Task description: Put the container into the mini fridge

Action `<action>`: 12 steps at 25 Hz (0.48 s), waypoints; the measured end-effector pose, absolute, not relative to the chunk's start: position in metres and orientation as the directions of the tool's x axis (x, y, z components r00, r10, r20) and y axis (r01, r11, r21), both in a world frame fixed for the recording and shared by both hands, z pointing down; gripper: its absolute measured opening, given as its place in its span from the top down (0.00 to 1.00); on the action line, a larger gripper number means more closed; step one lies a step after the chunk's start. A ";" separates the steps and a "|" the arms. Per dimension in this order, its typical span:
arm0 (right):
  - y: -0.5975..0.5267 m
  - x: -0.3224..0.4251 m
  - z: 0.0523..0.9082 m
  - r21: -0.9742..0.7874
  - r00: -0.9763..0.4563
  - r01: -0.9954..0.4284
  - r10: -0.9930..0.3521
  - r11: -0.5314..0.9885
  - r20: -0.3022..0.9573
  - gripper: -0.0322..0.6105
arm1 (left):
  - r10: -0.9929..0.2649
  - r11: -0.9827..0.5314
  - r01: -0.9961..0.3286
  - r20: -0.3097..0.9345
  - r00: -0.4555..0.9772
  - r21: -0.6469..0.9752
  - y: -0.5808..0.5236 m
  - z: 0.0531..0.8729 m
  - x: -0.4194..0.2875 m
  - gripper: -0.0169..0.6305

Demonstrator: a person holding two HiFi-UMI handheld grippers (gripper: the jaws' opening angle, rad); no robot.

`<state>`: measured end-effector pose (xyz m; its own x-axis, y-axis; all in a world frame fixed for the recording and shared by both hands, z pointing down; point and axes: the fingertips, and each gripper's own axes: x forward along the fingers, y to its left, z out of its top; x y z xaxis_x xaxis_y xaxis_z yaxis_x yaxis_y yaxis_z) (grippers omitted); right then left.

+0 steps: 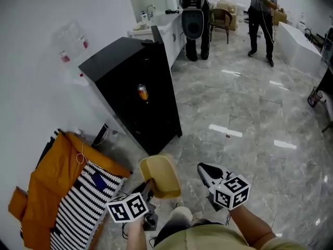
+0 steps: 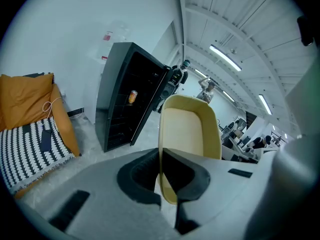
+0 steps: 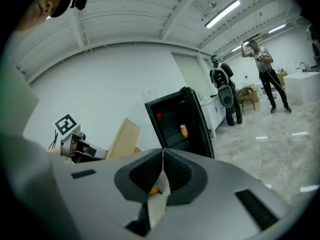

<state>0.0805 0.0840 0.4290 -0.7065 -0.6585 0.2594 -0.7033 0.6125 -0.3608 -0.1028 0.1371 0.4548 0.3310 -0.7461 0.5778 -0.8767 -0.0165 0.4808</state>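
A pale yellow plastic container (image 1: 161,175) is held above the floor, tilted, with my left gripper (image 1: 149,187) shut on its near rim. In the left gripper view the jaws pinch the container (image 2: 190,129) wall at my left gripper (image 2: 161,168). Ahead stands the black mini fridge (image 1: 132,90) with its door (image 1: 167,77) swung open and an orange can (image 1: 142,92) on a shelf inside. My right gripper (image 1: 204,170) hovers to the container's right, shut with nothing in it. The right gripper view shows its jaws (image 3: 162,156) touching, the container (image 3: 122,139) to its left, and the fridge (image 3: 175,119) beyond.
An orange cushion (image 1: 49,184) and a black-and-white striped cloth (image 1: 78,202) lie on the floor at the left. A white counter (image 1: 161,25) stands behind the fridge. Two people (image 1: 193,14) stand far back near a chair (image 1: 221,17). Glossy grey tiles (image 1: 250,124) spread to the right.
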 end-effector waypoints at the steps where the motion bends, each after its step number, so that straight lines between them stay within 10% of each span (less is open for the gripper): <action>1: 0.082 0.078 0.430 -0.362 -0.711 -0.699 -0.654 0.617 0.259 0.90 | -0.747 -0.014 -0.877 0.578 0.328 0.480 0.135 0.455 -0.104 0.93; 12: 0.041 0.052 0.422 -0.320 -0.728 -0.685 -0.639 0.655 0.250 0.90 | -0.753 -0.025 -0.870 0.562 0.341 0.493 0.079 0.454 -0.121 0.93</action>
